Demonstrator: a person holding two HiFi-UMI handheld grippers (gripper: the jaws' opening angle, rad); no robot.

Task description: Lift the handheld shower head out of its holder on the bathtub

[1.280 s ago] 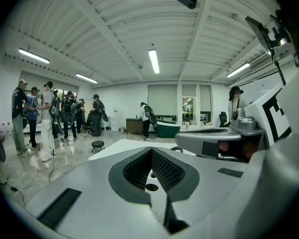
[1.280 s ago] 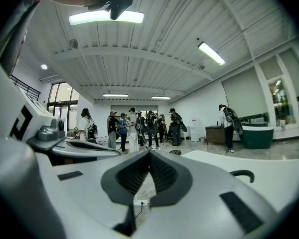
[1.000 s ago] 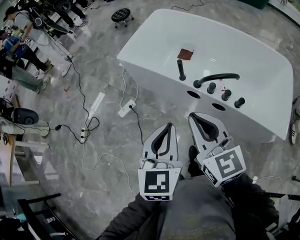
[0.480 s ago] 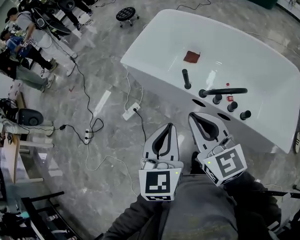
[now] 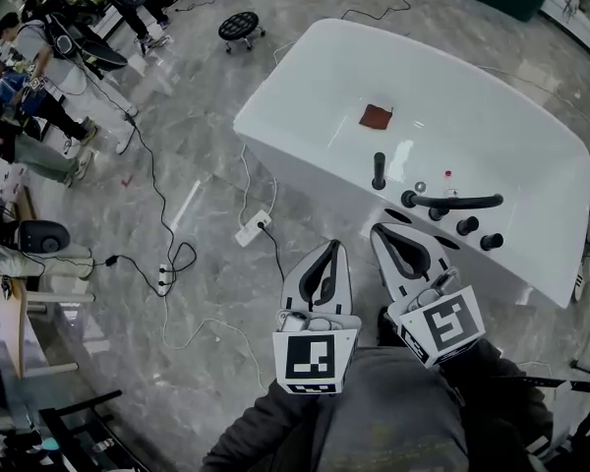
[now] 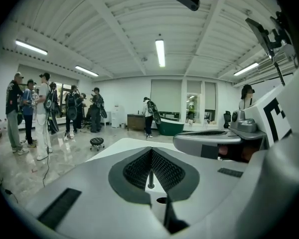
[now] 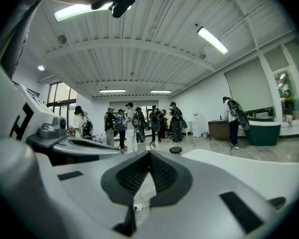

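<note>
The handheld shower head is a short black stick that stands upright in its holder on the near rim of the white bathtub. It also shows as a thin post past my left jaws. To its right are a black spout and black knobs. My left gripper is shut and empty, short of the tub over the floor. My right gripper is shut and empty too, its tip just before the tub's near wall, below the shower head.
A brown cloth lies in the tub. Cables and a power strip trail over the marble floor at the left of the tub. A black stool and several people stand farther off.
Both grippers have moved forward together toward the tub. The shower head and spout now sit lower in the head view, closer to the jaw tips. Both stay shut.
</note>
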